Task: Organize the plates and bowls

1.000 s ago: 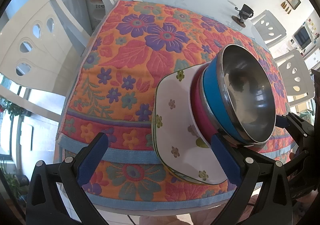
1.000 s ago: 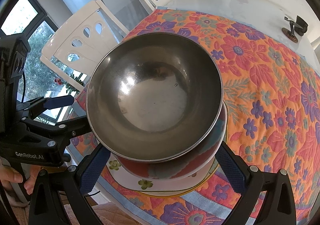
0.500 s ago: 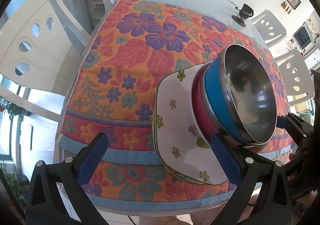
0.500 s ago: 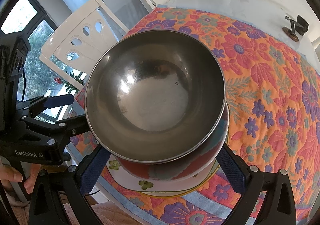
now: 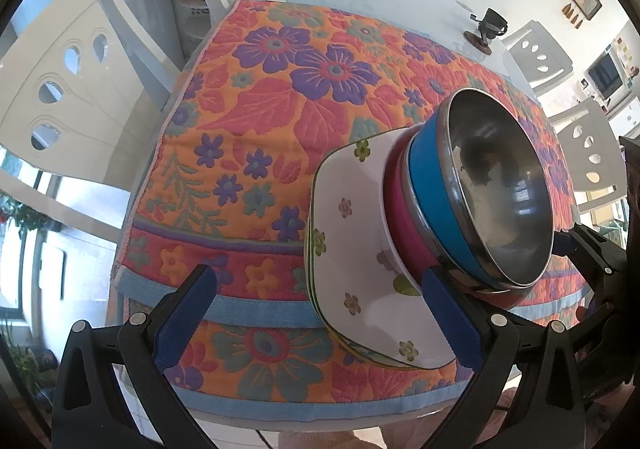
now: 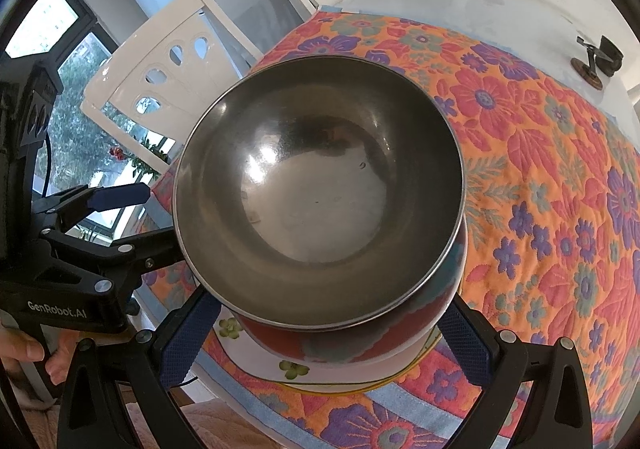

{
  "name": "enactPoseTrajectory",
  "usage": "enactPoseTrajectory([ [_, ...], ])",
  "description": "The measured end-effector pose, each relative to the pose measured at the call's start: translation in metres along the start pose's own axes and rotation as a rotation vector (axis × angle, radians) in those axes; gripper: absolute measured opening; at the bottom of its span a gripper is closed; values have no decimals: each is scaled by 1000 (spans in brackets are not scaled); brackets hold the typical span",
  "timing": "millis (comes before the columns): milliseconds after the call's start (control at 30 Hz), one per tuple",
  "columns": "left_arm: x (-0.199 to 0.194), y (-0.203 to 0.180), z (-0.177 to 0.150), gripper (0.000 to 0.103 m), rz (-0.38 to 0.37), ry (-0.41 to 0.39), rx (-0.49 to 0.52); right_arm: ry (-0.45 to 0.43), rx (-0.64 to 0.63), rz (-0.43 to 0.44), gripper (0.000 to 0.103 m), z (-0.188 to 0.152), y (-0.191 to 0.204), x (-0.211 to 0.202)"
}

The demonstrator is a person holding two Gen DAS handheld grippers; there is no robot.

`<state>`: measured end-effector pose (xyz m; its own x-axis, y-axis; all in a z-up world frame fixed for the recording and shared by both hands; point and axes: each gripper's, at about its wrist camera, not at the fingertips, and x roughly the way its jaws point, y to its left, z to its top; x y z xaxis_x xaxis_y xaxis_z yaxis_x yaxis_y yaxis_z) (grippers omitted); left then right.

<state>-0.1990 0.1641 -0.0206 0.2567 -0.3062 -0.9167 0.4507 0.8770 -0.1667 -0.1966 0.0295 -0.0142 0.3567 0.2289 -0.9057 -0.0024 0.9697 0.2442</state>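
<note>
Blue steel bowl (image 5: 432,189) sits nested in red bowl (image 5: 396,205), mouths upward, on stacked floral plates (image 5: 352,249); left gripper (image 5: 320,313) and right gripper (image 6: 324,337) both gape, empty.

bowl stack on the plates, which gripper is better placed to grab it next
Right. The right gripper sits open with its fingers either side of the bowl stack. The left gripper is open too, but off to the stack's side, over the square plates.

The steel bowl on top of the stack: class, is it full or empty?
Empty. The steel bowl shows only bare, shiny metal and reflections down to its bottom, seen from the right wrist; nothing lies inside.
</note>
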Motion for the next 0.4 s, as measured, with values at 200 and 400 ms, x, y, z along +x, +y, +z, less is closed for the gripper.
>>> enactPoseTrajectory([
  [200, -3, -2, -1, 102, 33, -19, 1, 3, 1, 0, 103, 0, -1, 1],
  [400, -3, 1, 1, 102, 42, -16, 0, 3, 2, 1, 103, -2, -1, 0],
])
